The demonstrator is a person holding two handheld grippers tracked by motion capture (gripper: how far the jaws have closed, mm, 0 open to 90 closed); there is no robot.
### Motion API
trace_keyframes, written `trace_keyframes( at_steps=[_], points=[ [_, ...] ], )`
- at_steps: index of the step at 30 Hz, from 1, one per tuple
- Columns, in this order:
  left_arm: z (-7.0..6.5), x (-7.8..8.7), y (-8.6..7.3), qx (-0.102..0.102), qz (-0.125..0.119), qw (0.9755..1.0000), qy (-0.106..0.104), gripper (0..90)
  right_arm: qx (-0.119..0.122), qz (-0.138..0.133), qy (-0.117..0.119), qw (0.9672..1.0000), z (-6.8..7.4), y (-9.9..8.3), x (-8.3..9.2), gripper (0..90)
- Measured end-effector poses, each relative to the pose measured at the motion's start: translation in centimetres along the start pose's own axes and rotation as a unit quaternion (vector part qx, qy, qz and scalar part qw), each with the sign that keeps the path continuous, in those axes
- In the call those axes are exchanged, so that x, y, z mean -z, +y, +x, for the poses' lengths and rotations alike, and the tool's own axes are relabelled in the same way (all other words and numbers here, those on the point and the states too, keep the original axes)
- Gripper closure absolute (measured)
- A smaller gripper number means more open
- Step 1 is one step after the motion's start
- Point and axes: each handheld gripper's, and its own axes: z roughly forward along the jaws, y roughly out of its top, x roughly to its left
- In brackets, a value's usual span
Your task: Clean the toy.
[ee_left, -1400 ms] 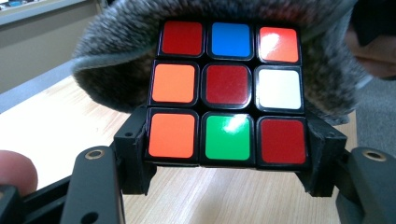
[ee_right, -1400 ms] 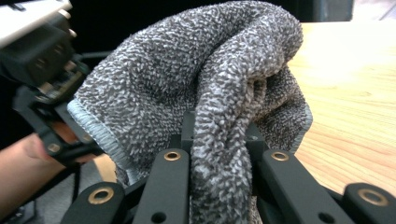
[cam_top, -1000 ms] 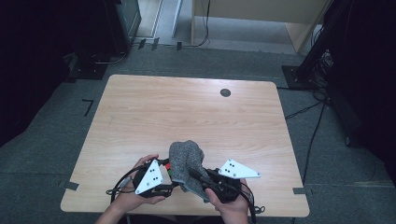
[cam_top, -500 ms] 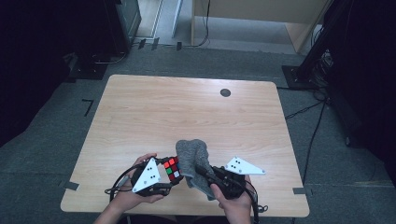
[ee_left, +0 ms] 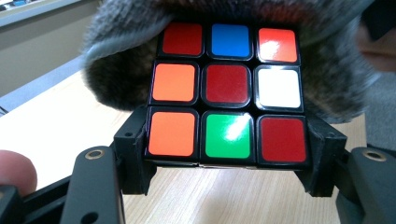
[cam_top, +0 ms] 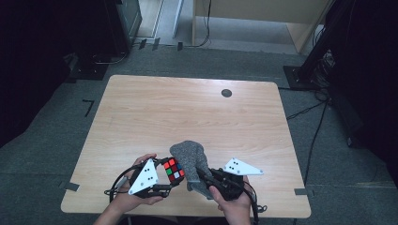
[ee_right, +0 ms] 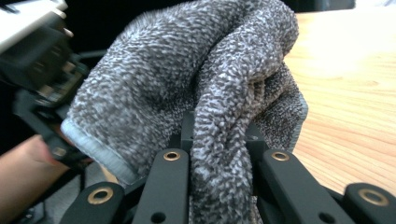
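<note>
In the high view, a person's two hands come in at the near edge of a light wooden table (cam_top: 187,108). The left gripper (cam_top: 162,180) holds a scrambled puzzle cube (cam_top: 174,169), its upper face showing red, green and white stickers; no brand mark or writing can be read on it. Just to its right, the right gripper (cam_top: 199,177) holds a grey knitted cloth (cam_top: 190,157) that stands up in a rounded hump and touches the cube's side. A small dark round disc (cam_top: 226,93) lies well apart, near the far edge of the table.

In the left gripper view, the two black jaws are clamped on the cube's (ee_left: 227,88) lower corners. Its facing side reads red, blue, orange-red across the top, orange, dark red, white in the middle, and orange, green, red along the bottom. The stickers are glossy and bear no lettering. The cloth (ee_left: 116,60) drapes over the cube's top and both sides.

In the right gripper view, the jaws are pinched tight on a thick fold of the cloth (ee_right: 210,93), a speckled grey terry weave with a pale hemmed edge at lower left. The table (ee_right: 355,93) lies beyond, to the right.
</note>
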Motion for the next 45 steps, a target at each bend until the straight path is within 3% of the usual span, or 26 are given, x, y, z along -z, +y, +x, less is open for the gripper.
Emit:
trace_keyframes(
  at_steps=[3, 6, 9, 12, 14, 16, 23, 27, 32, 36, 45],
  points=[
    [0.2, 0.1, 0.0, 0.007, -0.006, 1.0, -0.002, 34.0, -0.006, 0.011, -0.014, 0.9998, -0.8, 0.0, 0.2, 78.6],
    [0.2, -0.1, -0.2, 0.003, 0.006, 1.0, 0.001, 34.0, -0.021, -0.007, -0.015, 0.9996, -1.0, 0.4, 0.9, 78.6],
    [-0.2, -0.5, -0.4, -0.009, 0.025, 0.9996, 0.002, 34.0, 0.0, -0.02, 0.0, 0.9998, 0.4, 1.0, 1.3, 78.5],
    [-0.7, -0.8, -0.2, -0.017, 0.028, 0.9995, -0.004, 34.0, 0.025, -0.023, 0.02, 0.9992, 1.9, 1.1, 1.1, 78.3],
    [-0.9, -0.8, -0.1, -0.022, 0.029, 0.9993, -0.005, 34.0, 0.036, -0.018, 0.024, 0.9989, 2.3, 0.9, 0.7, 78.2],
    [-0.8, -0.8, -0.1, -0.022, 0.029, 0.9993, -0.003, 34.0, 0.026, -0.02, 0.026, 0.9991, 1.9, 0.6, 0.6, 78.3],
    [0.1, 0.1, 0.0, 0.002, -0.001, 1.0, -0.003, 34.1, 0.011, 0.012, -0.017, 0.9997, -0.1, -0.1, 0.0, 78.5],
    [0.7, 0.6, 0.0, 0.026, -0.019, 0.9994, -0.009, 34.0, 0.008, 0.015, -0.023, 0.9996, -0.4, -0.2, 0.0, 78.5],
    [1.0, 0.8, 0.0, 0.05, -0.035, 0.9979, -0.021, 34.0, 0.01, 0.009, -0.01, 0.9999, 0.0, -0.4, -0.3, 79.4],
    [1.2, 1.2, 0.3, 0.064, -0.055, 0.9962, -0.024, 34.0, -0.013, 0.006, 0.01, 0.9998, -0.5, -0.6, -0.4, 79.4],
    [1.7, 1.7, 0.5, 0.091, -0.081, 0.9917, -0.041, 34.0, -0.009, 0.01, 0.027, 0.9996, 0.0, -1.1, -1.1, 79.4]
  ],
)
